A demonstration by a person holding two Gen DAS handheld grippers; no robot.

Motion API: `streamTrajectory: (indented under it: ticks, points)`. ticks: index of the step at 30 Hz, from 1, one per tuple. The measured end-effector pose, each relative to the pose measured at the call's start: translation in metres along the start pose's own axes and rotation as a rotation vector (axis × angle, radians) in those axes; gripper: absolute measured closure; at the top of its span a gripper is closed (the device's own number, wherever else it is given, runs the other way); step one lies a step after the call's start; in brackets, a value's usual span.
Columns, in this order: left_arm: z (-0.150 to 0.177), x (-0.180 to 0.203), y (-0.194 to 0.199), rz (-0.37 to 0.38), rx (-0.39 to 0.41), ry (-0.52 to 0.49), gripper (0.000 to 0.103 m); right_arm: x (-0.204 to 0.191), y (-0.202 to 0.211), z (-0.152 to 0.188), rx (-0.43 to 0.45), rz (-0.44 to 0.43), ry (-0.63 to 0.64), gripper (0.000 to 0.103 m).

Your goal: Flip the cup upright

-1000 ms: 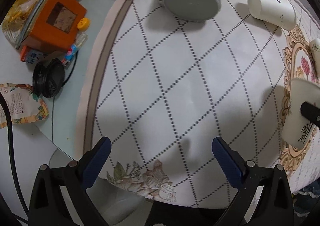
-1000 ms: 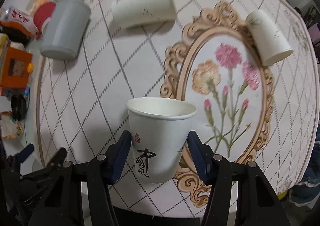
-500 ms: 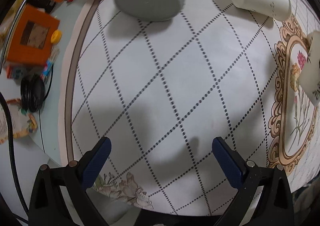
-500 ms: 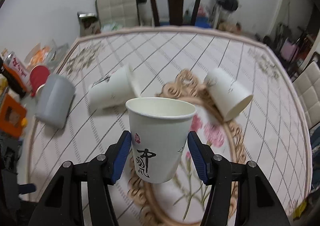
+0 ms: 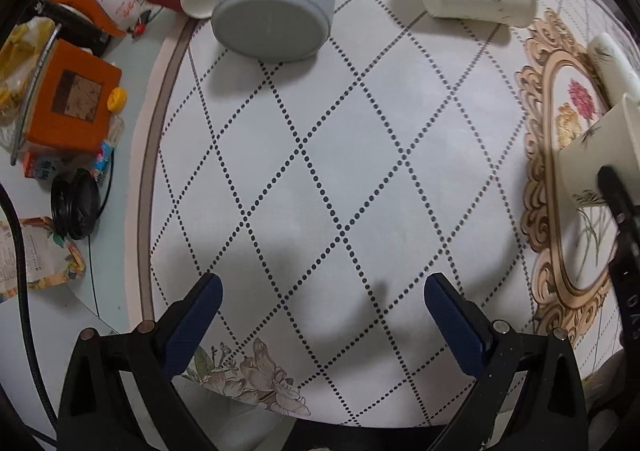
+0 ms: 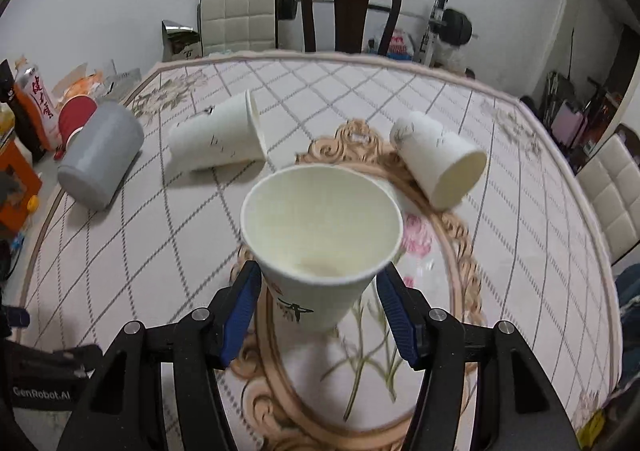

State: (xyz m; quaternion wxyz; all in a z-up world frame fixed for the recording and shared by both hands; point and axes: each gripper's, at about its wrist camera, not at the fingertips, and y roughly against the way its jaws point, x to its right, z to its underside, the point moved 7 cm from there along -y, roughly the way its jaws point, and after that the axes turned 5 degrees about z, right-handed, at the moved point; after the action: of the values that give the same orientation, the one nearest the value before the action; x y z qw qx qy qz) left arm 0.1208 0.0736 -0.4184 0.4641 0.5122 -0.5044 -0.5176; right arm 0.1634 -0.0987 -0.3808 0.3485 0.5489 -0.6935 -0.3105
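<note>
Two blue-padded fingers of our right hand-held gripper (image 6: 318, 299) flank a white paper cup (image 6: 320, 235). Its mouth tips toward the camera, and black calligraphy shows low on its wall. The pads sit at the cup's lower sides; blur keeps us from telling whether they press it or stand just off it, or whether its base touches the tabletop (image 6: 160, 251). Our left hand-held gripper (image 5: 320, 303) hangs open above bare diamond-patterned cloth, nothing between its pads.

Beyond the held cup, two more white paper cups lie on their sides: one (image 6: 216, 139) to the left and farther back, one (image 6: 440, 159) to the right on the ornate gold frame printed on the cloth. A grey tumbler (image 6: 100, 155) lies tipped at the left edge, with a red ribbed cup (image 6: 76, 111) just behind it. Nothing stands between our right fingers and the cup.

Only the right wrist view shows the room: a dark wooden chair (image 6: 350, 7), padded chairs, a barbell. Only the left wrist view shows the orange box (image 5: 72, 99) and the black round lid (image 5: 76, 203) off the cloth's edge; it also catches the held cup (image 5: 592, 163) at its far right rim, leaning, with the right gripper's dark arm across it.
</note>
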Motion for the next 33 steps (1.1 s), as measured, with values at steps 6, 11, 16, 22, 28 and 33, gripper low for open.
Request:
streamTrajectory:
  ticks: [6,11,16,22,28,33]
  points:
    - [0.016,0.002,0.023,-0.010,0.059,-0.050,0.000,0.005,0.019,0.020,-0.038,-0.016,-0.028,0.022]
    - [0.020,0.012,0.051,-0.005,0.104,-0.054,0.000,0.019,0.052,0.027,-0.034,0.001,-0.073,0.012]
    - [0.036,0.020,0.101,0.016,0.182,-0.050,0.000,0.040,0.097,0.024,-0.019,0.066,-0.063,0.000]
    - [0.056,0.015,0.158,0.047,0.295,-0.047,0.000,0.074,0.179,0.016,0.041,0.099,-0.055,0.000]
    - [0.097,0.033,0.233,0.084,0.418,-0.054,0.000,0.098,0.260,0.010,0.085,0.105,-0.036,0.000]
    - [0.120,0.037,0.276,0.104,0.496,-0.059,0.000,0.114,0.314,0.011,0.108,0.091,-0.055,0.000]
